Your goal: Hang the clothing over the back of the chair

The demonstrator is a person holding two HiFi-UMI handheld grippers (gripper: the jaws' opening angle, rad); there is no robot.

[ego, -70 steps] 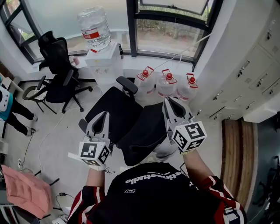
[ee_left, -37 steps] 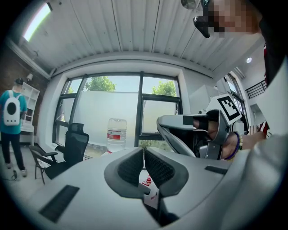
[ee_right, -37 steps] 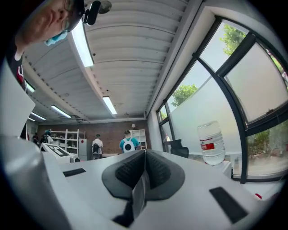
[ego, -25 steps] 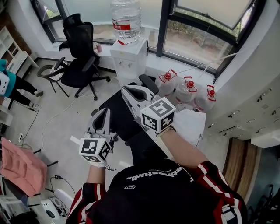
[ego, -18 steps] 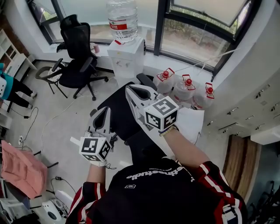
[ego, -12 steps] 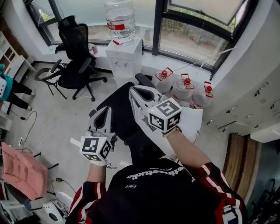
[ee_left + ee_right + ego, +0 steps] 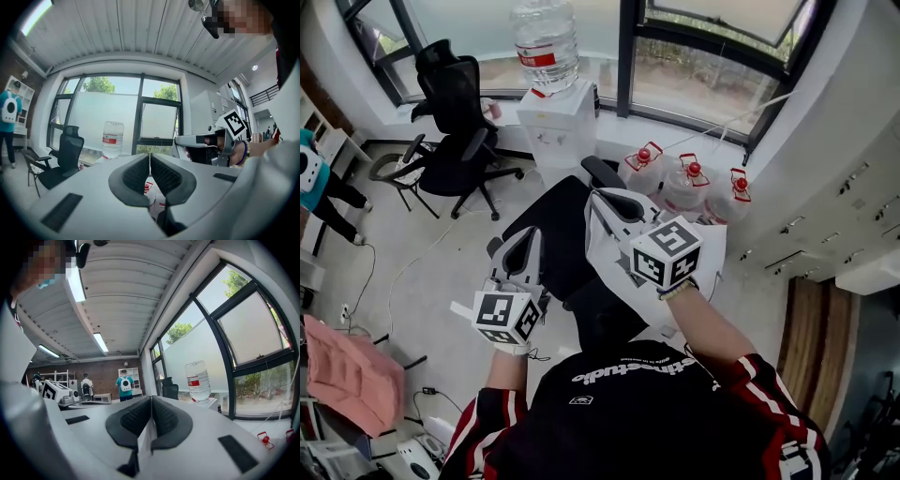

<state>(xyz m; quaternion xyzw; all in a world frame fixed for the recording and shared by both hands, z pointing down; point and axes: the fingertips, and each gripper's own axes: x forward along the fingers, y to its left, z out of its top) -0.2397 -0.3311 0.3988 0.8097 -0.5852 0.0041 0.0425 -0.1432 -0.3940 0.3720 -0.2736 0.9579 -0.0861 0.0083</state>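
A black office chair (image 7: pixel 551 230) stands on the floor directly below both grippers. My right gripper (image 7: pixel 614 202) points level over its seat, shut on white clothing (image 7: pixel 705 251) that hangs down on the chair's right side. In the right gripper view, a strip of that white clothing (image 7: pixel 144 437) sits pinched between the shut jaws of the right gripper (image 7: pixel 151 404). My left gripper (image 7: pixel 520 242) hovers over the chair's left edge. Its jaws (image 7: pixel 150 161) are shut, with nothing showing between the pads. The left gripper view also shows the right gripper (image 7: pixel 187 139) off to the right.
A second black office chair (image 7: pixel 450 122) stands at the far left. A white water dispenser (image 7: pixel 553 117) sits under the window, with three water jugs (image 7: pixel 689 183) beside it. Pink cloth (image 7: pixel 352 375) lies at the lower left. Cabinets (image 7: pixel 844 187) line the right.
My right gripper has drifted right and slightly lower with the white clothing still in it. The left gripper has stayed almost where it was beside the chair.
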